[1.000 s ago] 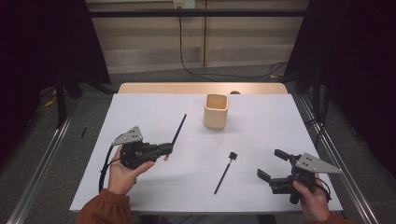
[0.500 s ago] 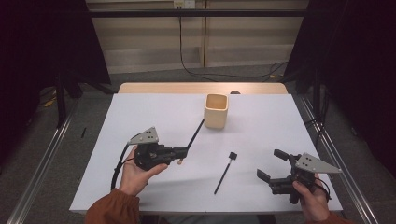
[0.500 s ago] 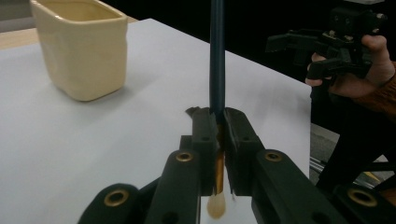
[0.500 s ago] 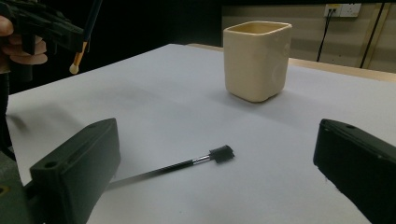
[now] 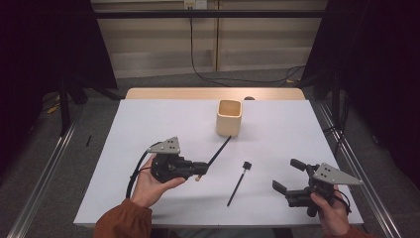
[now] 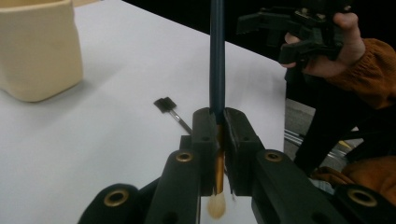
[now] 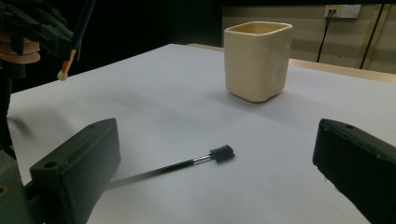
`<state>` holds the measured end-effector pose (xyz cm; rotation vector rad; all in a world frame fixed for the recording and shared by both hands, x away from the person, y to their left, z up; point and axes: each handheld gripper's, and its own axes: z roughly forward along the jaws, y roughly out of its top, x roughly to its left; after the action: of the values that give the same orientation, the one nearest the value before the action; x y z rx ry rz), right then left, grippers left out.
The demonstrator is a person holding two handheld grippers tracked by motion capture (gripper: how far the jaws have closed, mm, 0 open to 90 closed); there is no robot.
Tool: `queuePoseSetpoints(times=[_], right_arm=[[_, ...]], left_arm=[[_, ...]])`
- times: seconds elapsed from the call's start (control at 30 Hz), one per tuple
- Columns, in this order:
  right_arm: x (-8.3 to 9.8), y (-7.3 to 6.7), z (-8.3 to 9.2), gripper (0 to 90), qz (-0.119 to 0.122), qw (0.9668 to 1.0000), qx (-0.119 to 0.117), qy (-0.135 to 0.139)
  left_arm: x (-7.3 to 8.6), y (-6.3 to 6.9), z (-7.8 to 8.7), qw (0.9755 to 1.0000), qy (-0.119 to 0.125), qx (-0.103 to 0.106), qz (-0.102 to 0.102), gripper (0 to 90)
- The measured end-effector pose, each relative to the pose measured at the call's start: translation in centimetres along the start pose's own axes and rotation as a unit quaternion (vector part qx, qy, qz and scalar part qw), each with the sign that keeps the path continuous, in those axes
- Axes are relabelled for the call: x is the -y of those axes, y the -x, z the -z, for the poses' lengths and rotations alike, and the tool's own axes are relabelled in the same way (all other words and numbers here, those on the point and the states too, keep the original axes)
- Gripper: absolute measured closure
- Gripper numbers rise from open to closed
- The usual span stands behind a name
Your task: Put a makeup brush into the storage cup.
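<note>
Risk comes first from the long brush (image 5: 218, 151) clamped in the left gripper (image 5: 198, 168): its jaws are pressed together on the gold ferrule close to the pale bristle tip, so nearly the whole dark handle sticks out beyond them toward one o'clock, its far end almost at the foot of the cream cup (image 5: 229, 118). With so short a hold, I judge the brush could pivot or slide in the jaws if the handle's end strikes the cup's rim or wall, and a push there could also shove or tip the cup, which stands alone at twelve o'clock on the white bench (image 5: 148, 129). To go in, the handle would need to clear the rim from above.

The left hand (image 5: 148, 183) cradles its gripper from beneath, palm up, at about eight o'clock, the gripper lying nearly level and aimed right and away.

The right gripper (image 5: 285, 176) rests low at four o'clock with its jaws wide apart and nothing between them, facing the second brush (image 5: 237, 182), which lies flat on the bench near the centre, its black head pointing toward the cup.
</note>
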<state>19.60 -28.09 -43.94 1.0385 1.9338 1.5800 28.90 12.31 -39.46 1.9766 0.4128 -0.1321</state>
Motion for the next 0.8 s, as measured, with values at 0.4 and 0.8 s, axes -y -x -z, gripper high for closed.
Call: queuePoseSetpoints(times=[0.4,0.8], right_arm=[[0.0,0.0,0.0,0.1,0.002,1.0,-0.002,-0.001],[0.0,-0.1,-0.1,0.0,0.002,1.0,-0.003,-0.002]], left_arm=[[-0.8,0.7,-1.9,0.9958,-0.088,0.025,-0.008,83.9],[-2.4,0.8,-2.1,0.9873,-0.155,0.023,-0.027,83.8]])
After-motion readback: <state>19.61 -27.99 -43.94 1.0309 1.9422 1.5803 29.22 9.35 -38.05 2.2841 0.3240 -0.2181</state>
